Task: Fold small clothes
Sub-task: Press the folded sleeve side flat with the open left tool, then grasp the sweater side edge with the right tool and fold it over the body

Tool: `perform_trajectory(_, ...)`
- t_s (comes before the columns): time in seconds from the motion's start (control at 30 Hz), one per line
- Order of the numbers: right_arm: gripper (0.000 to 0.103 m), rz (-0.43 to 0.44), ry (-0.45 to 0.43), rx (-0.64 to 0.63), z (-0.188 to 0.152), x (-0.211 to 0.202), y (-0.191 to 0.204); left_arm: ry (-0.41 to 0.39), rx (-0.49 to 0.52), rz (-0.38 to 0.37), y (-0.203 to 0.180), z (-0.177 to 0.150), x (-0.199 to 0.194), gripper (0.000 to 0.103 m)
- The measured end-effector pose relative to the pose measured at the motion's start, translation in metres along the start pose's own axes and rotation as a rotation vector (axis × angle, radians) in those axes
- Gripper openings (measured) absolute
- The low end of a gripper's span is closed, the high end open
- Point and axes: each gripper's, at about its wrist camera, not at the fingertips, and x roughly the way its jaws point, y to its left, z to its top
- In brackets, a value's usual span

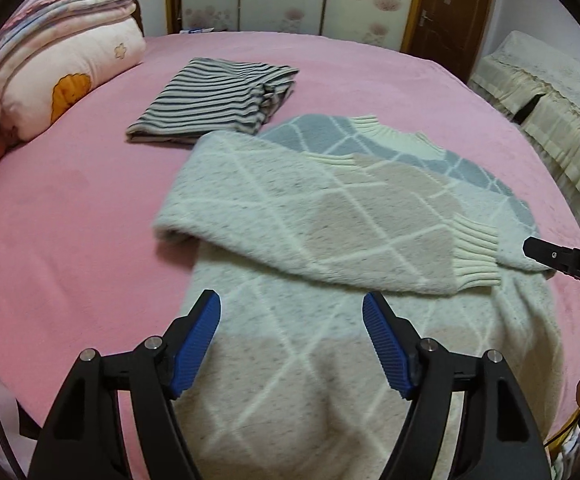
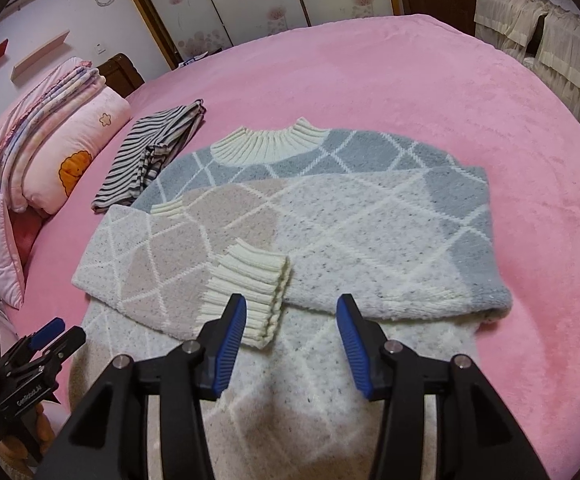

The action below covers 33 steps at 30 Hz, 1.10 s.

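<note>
A fuzzy cream sweater (image 1: 290,200) (image 2: 349,232) with a grey and beige diamond pattern lies flat on the pink bed, collar away from me. Both sleeves are folded across its chest, and one ribbed cuff (image 1: 475,256) (image 2: 250,280) lies on top. My left gripper (image 1: 291,308) hovers open over the sweater's lower body with nothing between its blue pads. My right gripper (image 2: 291,308) is open too; its left finger overlaps the cuff's edge without pinching it. In the left wrist view, the right gripper (image 1: 537,254) pokes in from the right, beside the folded sleeve.
A folded striped garment (image 1: 218,100) (image 2: 150,152) lies just beyond the sweater, to its left. Pillows and folded quilts (image 1: 62,68) (image 2: 58,140) are stacked at the bed's left edge. Cream-covered furniture (image 1: 549,100) stands to the right of the bed. Pink blanket (image 1: 70,220) surrounds the clothes.
</note>
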Motion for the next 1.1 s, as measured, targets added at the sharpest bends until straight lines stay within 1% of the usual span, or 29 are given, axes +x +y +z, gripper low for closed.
perform_trajectory(0.1, 0.047, -0.01, 0.012, -0.017, 0.001, 0.008, 0.003, 0.005, -0.013, 0.02, 0.01, 0.001, 0.003, 0.073)
perform_trajectory(0.5, 0.047, -0.022, 0.053, -0.045, 0.01, 0.036, 0.003, 0.035, -0.095, 0.053, 0.043, 0.0, 0.021, 0.073)
perform_trajectory(0.63, 0.047, -0.006, 0.069, -0.039, 0.019, 0.049, 0.002, 0.058, -0.11, 0.065, 0.05, -0.002, 0.027, 0.073)
perform_trajectory(0.73, 0.047, 0.01, 0.076, -0.048, 0.025, 0.058, 0.006, 0.057, -0.113, 0.063, 0.052, -0.002, 0.026, 0.073)
perform_trajectory(0.9, 0.047, 0.05, 0.103, -0.104, 0.026, 0.075, 0.018, 0.061, -0.107, 0.068, 0.053, -0.003, 0.026, 0.073)
perform_trajectory(0.93, 0.045, 0.059, 0.102, -0.128, 0.025, 0.075, 0.023, 0.062, -0.107, 0.069, 0.053, -0.003, 0.026, 0.073)
perform_trajectory(0.97, 0.033, 0.063, 0.096, -0.154, 0.024, 0.074, 0.028, 0.063, -0.107, 0.071, 0.054, -0.003, 0.026, 0.073)
perform_trajectory(1.0, 0.009, 0.072, 0.097, -0.172, 0.023, 0.073, 0.032, 0.064, -0.107, 0.074, 0.054, -0.003, 0.027, 0.073)
perform_trajectory(1.03, 0.009, 0.086, 0.104, -0.192, 0.023, 0.071, 0.037, 0.064, -0.108, 0.078, 0.056, -0.003, 0.027, 0.073)
perform_trajectory(1.1, 0.008, 0.066, 0.074, -0.232, 0.023, 0.061, 0.046, 0.064, -0.114, 0.086, 0.059, -0.002, 0.028, 0.073)
